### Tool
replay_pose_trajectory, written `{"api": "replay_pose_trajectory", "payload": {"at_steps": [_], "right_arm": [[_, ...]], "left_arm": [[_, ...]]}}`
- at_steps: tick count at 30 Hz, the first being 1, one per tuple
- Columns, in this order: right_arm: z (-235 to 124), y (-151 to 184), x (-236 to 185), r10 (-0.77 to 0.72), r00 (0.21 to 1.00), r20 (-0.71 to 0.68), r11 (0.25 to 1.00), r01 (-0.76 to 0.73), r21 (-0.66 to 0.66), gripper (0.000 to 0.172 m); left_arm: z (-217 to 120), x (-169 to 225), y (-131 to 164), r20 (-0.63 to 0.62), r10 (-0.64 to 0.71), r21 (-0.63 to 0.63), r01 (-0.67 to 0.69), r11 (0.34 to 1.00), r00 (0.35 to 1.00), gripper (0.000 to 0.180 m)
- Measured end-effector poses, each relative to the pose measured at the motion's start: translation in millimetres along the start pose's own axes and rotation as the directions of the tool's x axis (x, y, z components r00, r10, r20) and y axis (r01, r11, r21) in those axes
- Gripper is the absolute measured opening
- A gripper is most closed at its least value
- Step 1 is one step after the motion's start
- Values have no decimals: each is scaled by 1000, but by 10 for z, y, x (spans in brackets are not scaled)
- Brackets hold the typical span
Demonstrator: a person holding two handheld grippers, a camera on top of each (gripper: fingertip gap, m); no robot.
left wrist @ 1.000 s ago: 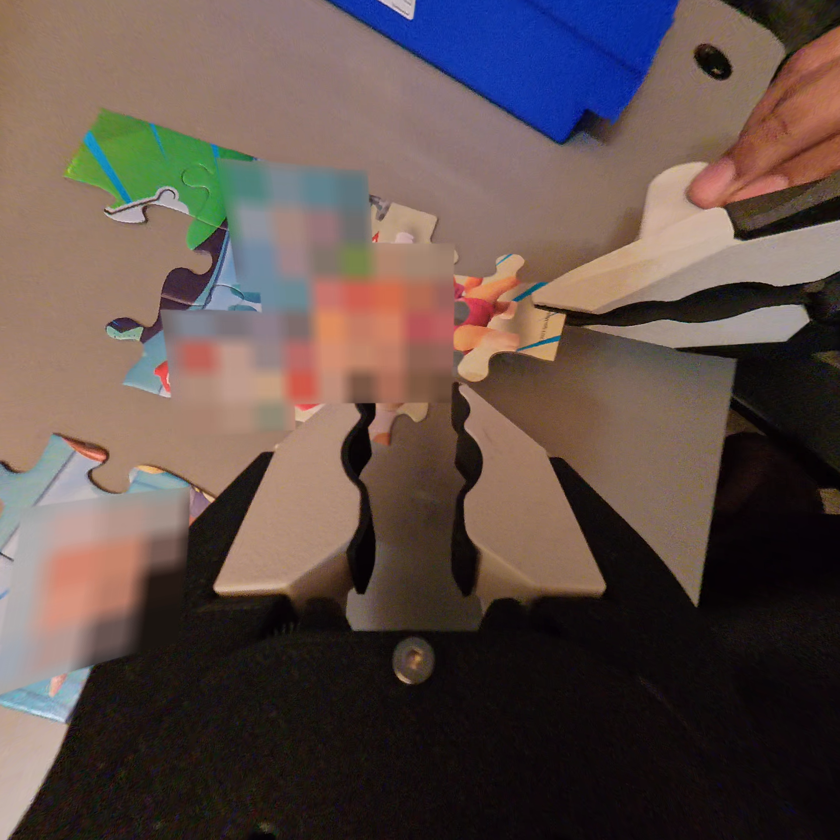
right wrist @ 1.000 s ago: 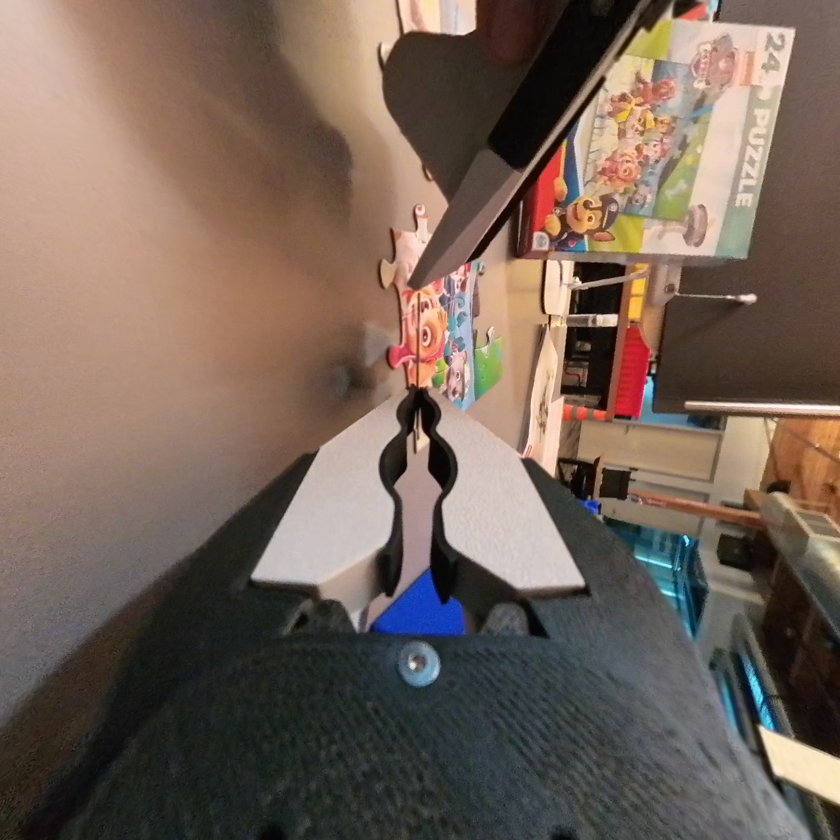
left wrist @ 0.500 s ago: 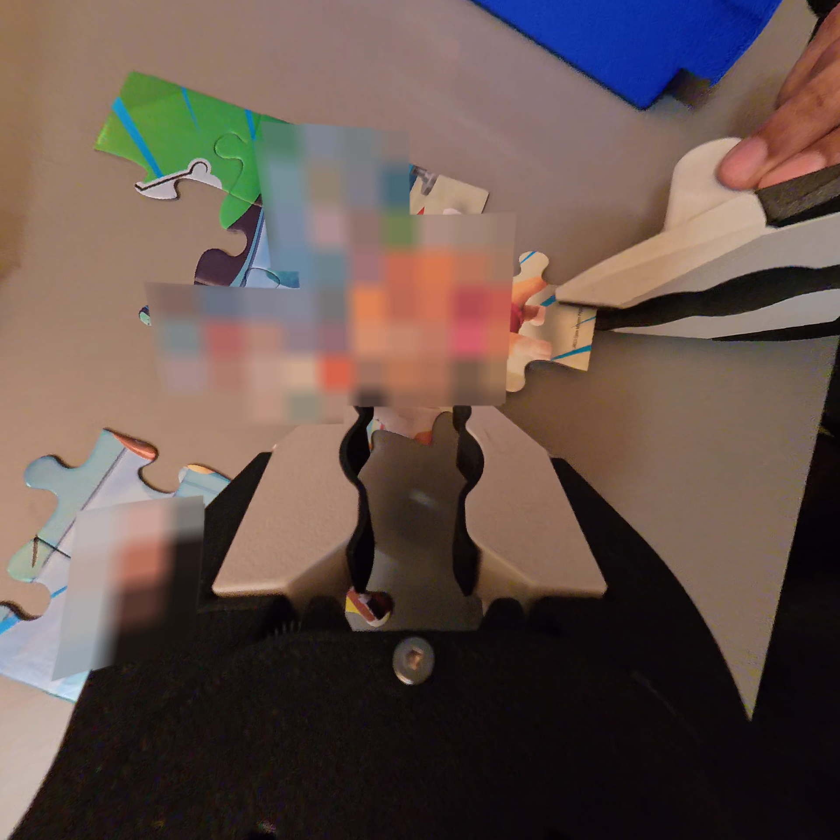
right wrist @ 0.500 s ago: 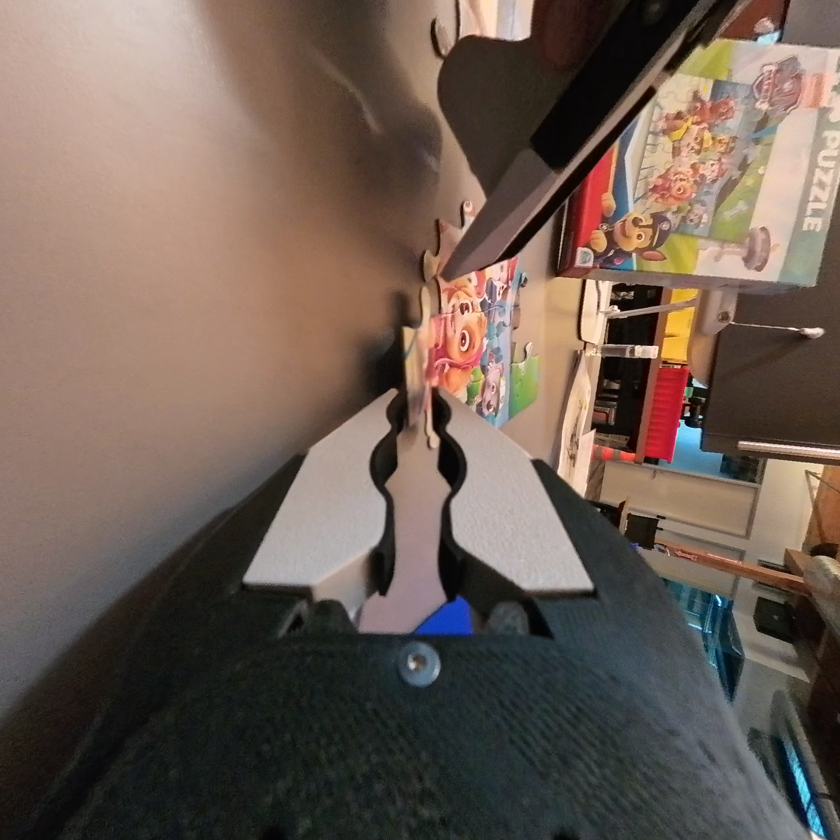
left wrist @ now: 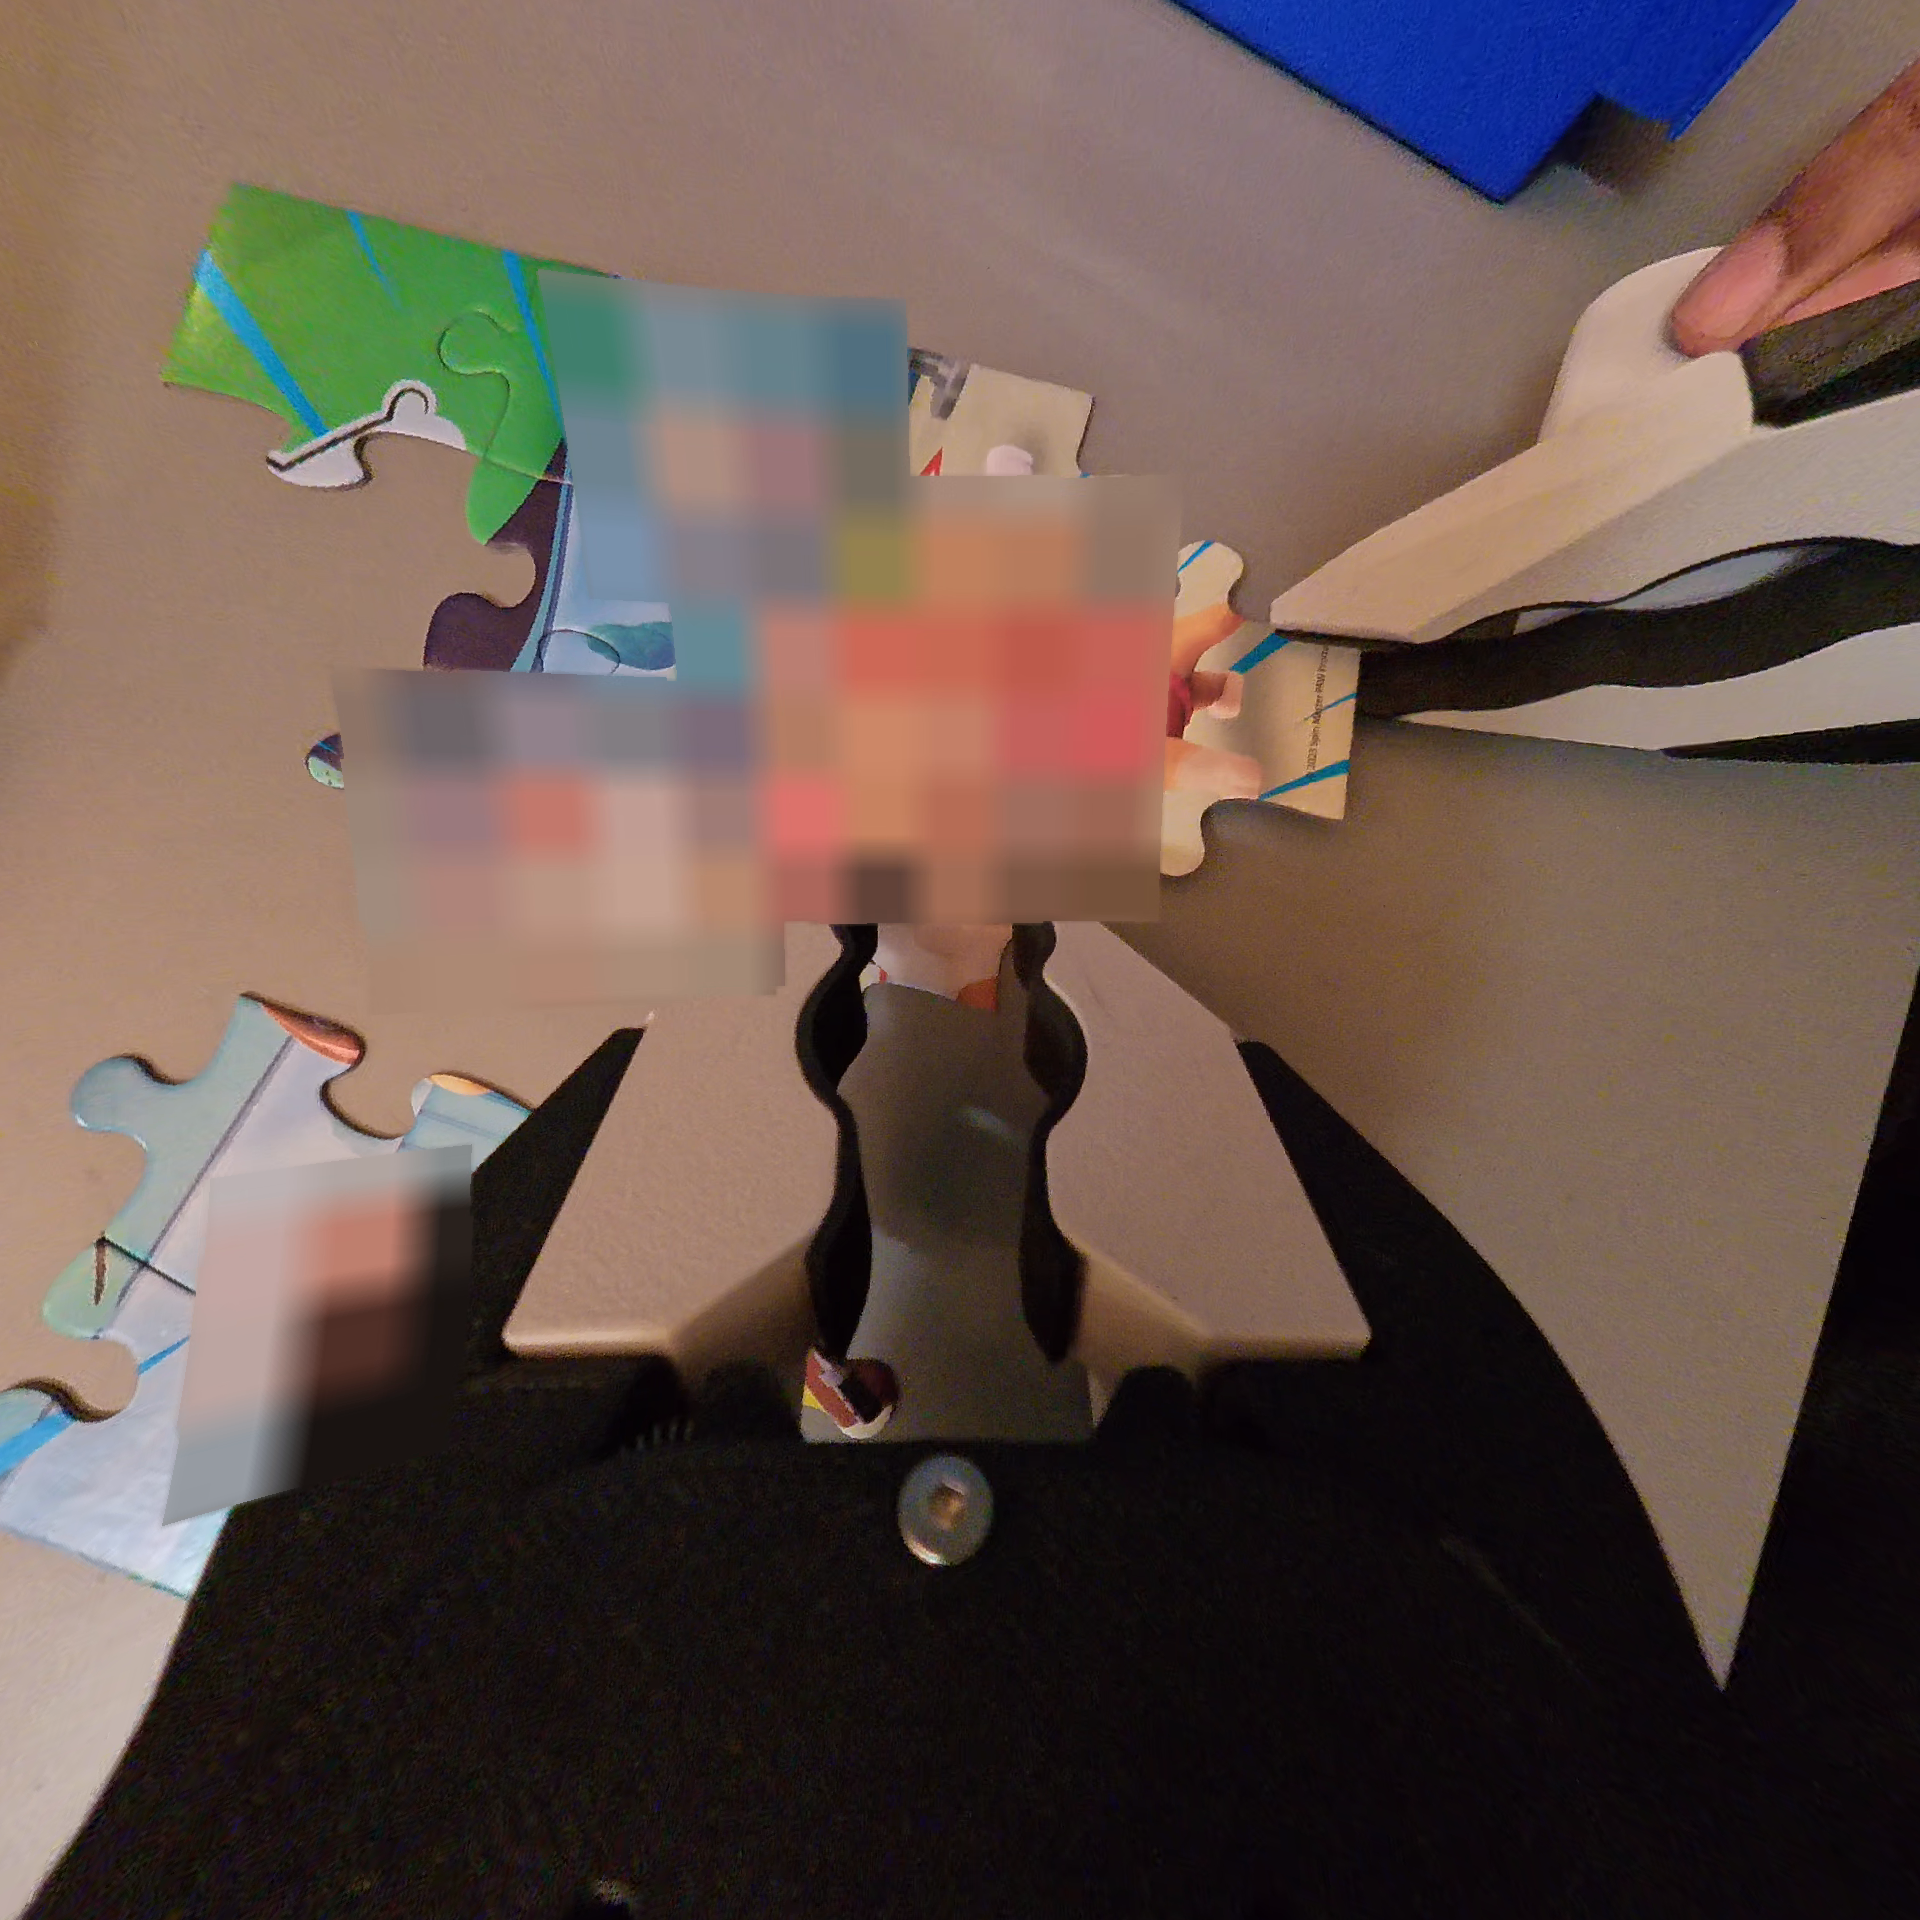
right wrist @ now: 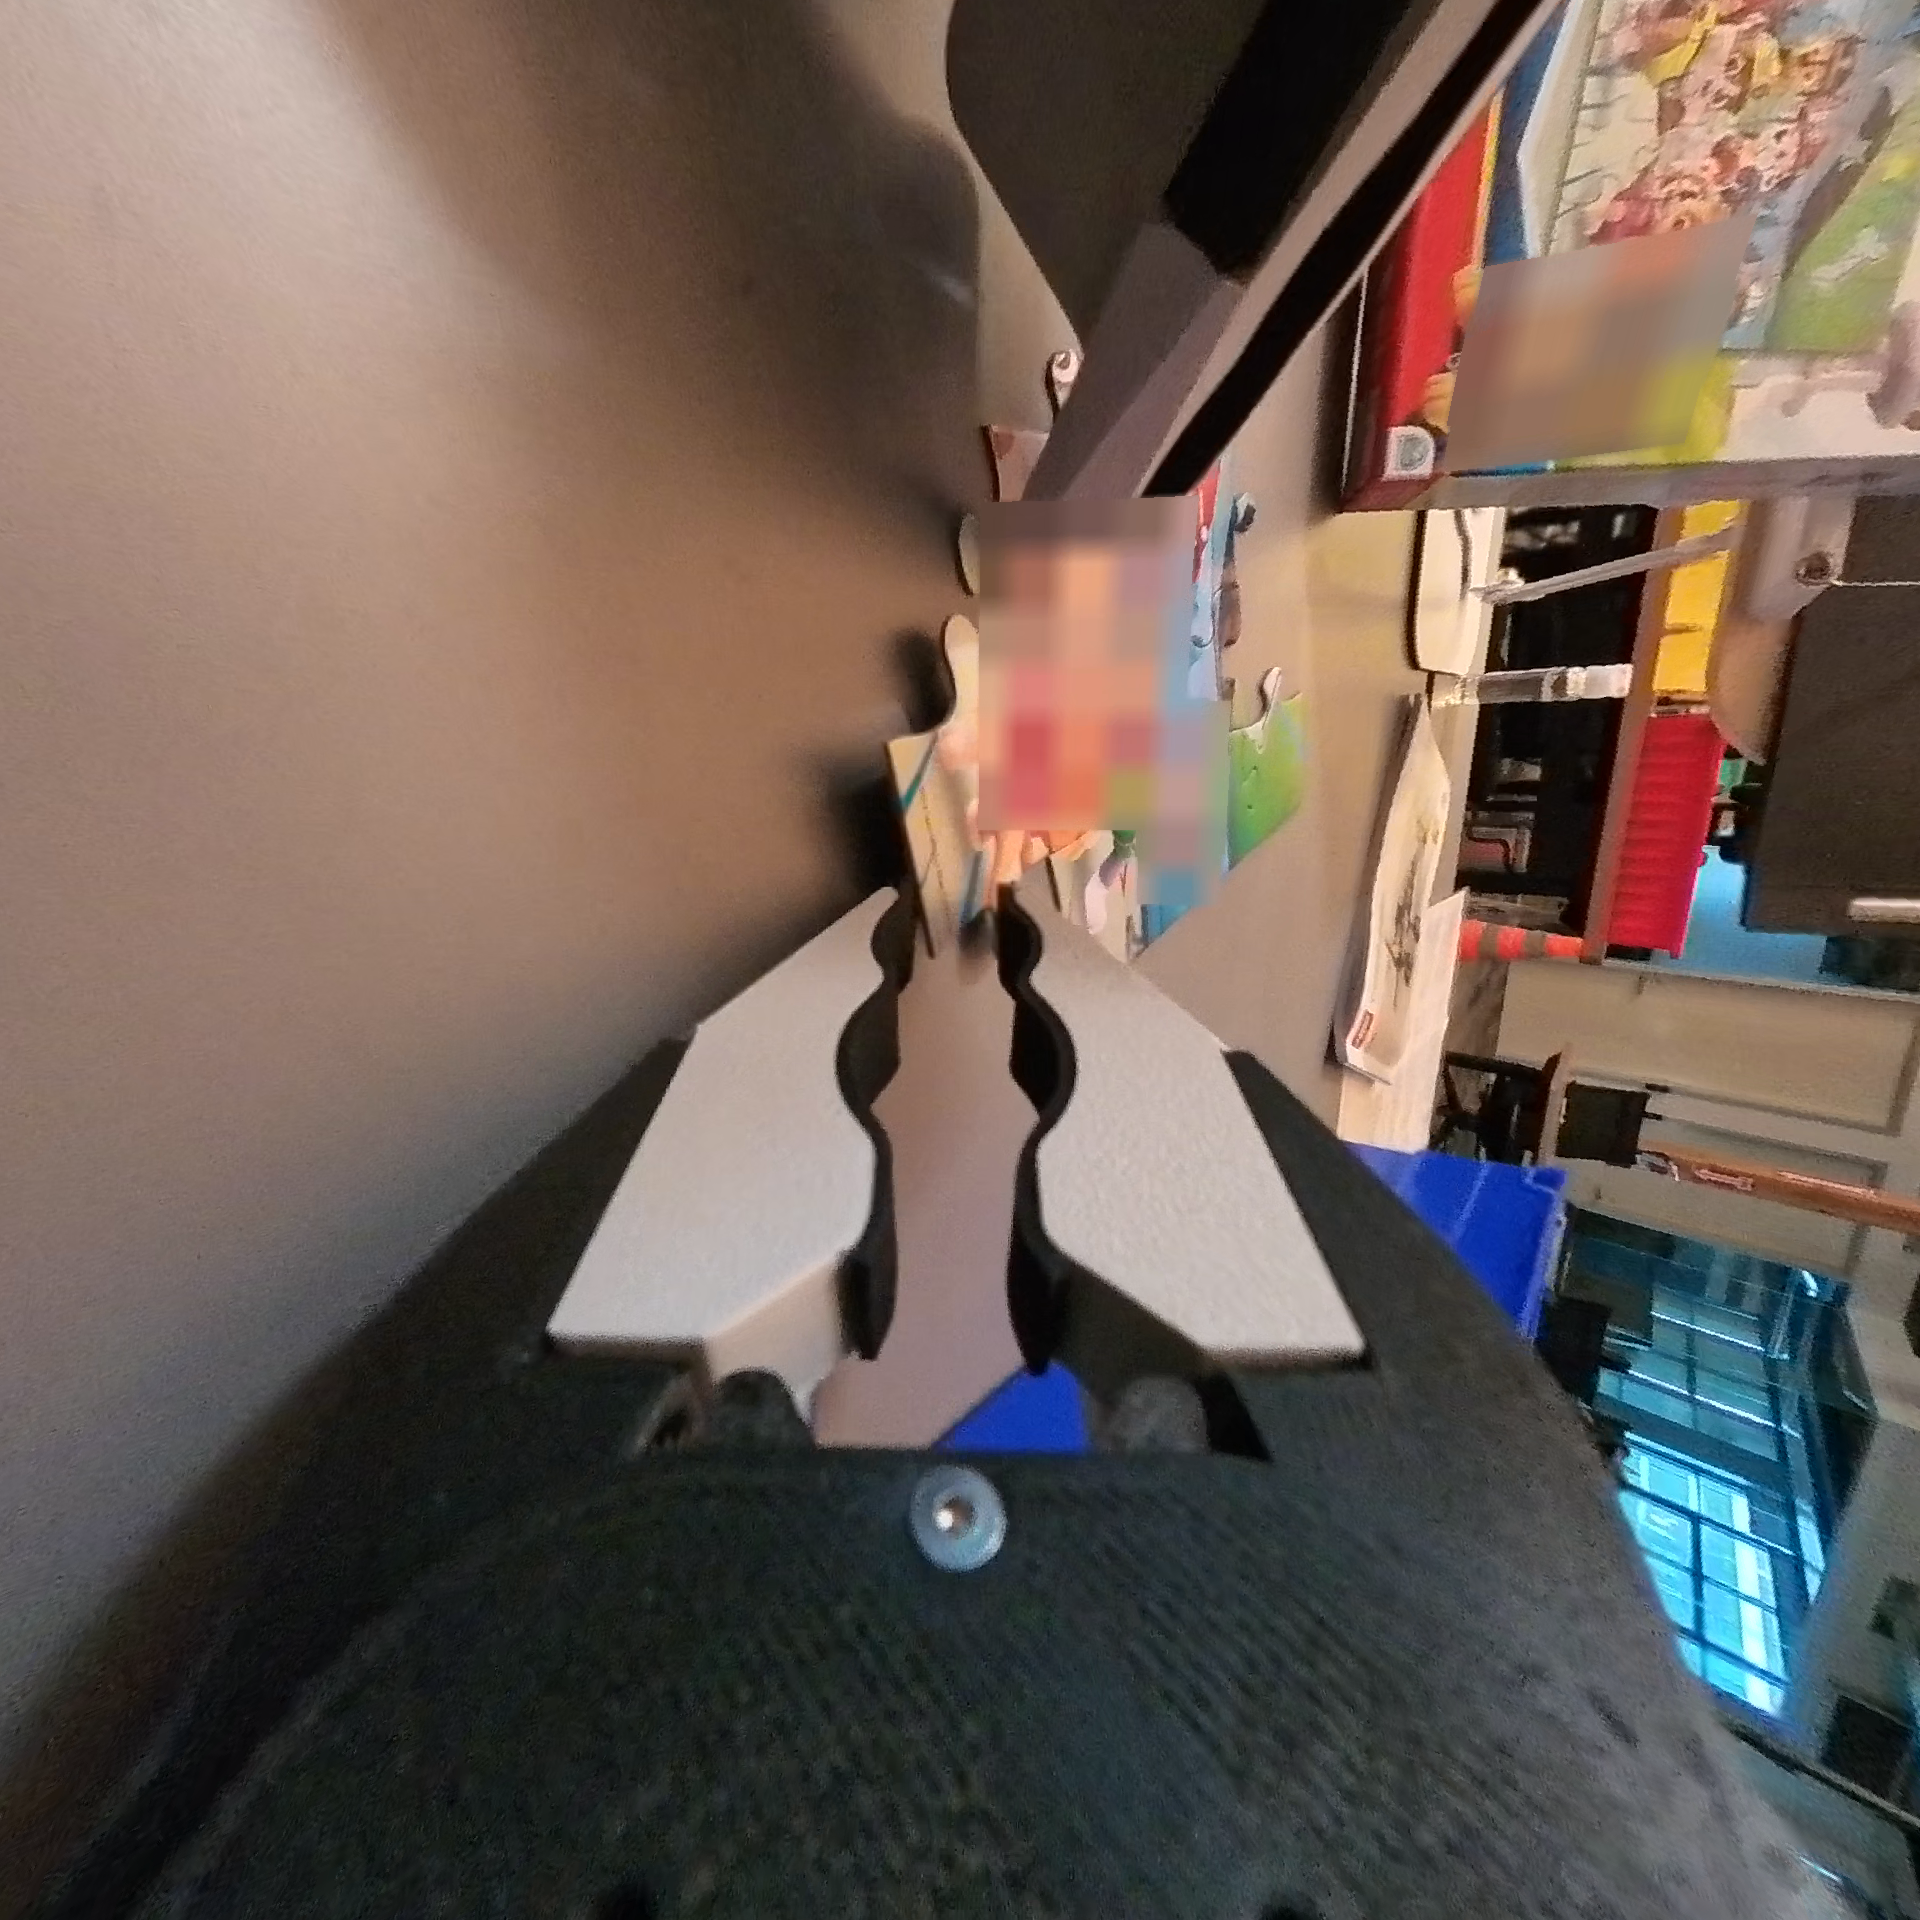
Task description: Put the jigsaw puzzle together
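Observation:
A partly joined picture puzzle lies on the grey table. My left gripper is at the puzzle's near edge. Its pads are closed from both sides on a white and orange tab that sticks out there. My right gripper comes in from the right with its fingers apart. The straight edge of an end piece lies between them, and the piece is joined to the puzzle. In the right wrist view that piece runs along the left pad, clear of the right one, at my right gripper. The left gripper's finger shows above.
Loose pale blue pieces lie at the near left. A blue bin stands at the far right. A person's hand holds the right gripper. The puzzle's box stands beyond the puzzle.
My right gripper, shut on the end piece a second ago, has opened and the piece now lies against the puzzle. My left gripper's fingers have narrowed onto the tab.

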State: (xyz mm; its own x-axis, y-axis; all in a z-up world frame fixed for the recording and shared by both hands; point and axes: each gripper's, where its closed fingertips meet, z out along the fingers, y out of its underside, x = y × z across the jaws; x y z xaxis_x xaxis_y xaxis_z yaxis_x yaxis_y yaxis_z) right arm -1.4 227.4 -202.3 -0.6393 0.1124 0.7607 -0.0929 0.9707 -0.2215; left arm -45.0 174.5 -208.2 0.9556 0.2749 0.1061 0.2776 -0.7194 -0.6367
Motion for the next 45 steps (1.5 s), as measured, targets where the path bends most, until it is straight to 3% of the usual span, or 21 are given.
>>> {"api": "replay_pose_trajectory", "payload": {"at_steps": [11, 17, 21, 28, 31, 33, 36, 41, 45], "right_arm": [[-75, 141, 46, 47, 997, 57, 996, -43, -79, 30], [-87, 139, 26, 71, 993, 90, 991, -60, -118, 29], [-161, 203, -3, 206, 968, 145, 974, -189, -123, 36], [-95, -48, 49, 470, 860, 198, 880, -473, -36, 32], [-2, -89, -29, 589, 761, 271, 803, -589, -93, 40], [-31, -124, -60, 645, 686, 336, 748, -657, -95, 54], [-54, -76, -53, 714, 603, 356, 670, -735, -100, 54], [5, -3, -66, 778, 550, 304, 607, -782, -140, 54], [26, -3, -63, 861, 437, 260, 488, -854, -180, 51]], "left_arm": [[-2, -13, -2, -10, -11, 5, 12, 1000, 1000, 20], [-2, -18, -3, -12, -13, 5, 13, 1000, 1000, 19], [-3, -12, -1, -12, -11, 10, 11, 1000, 1000, 19], [2, -8, -7, -20, -15, 14, 15, 1000, 1000, 18], [2, -8, -6, -20, -17, 13, 17, 1000, 1000, 18], [2, -9, -6, -18, -18, 9, 18, 1000, 1000, 18], [8, -2, -12, -18, -16, 8, 16, 1000, 1000, 17], [19, 17, -24, -32, -22, 19, 22, 1000, 999, 16], [18, 15, -24, -39, -28, 25, 29, 999, 999, 16]]}}
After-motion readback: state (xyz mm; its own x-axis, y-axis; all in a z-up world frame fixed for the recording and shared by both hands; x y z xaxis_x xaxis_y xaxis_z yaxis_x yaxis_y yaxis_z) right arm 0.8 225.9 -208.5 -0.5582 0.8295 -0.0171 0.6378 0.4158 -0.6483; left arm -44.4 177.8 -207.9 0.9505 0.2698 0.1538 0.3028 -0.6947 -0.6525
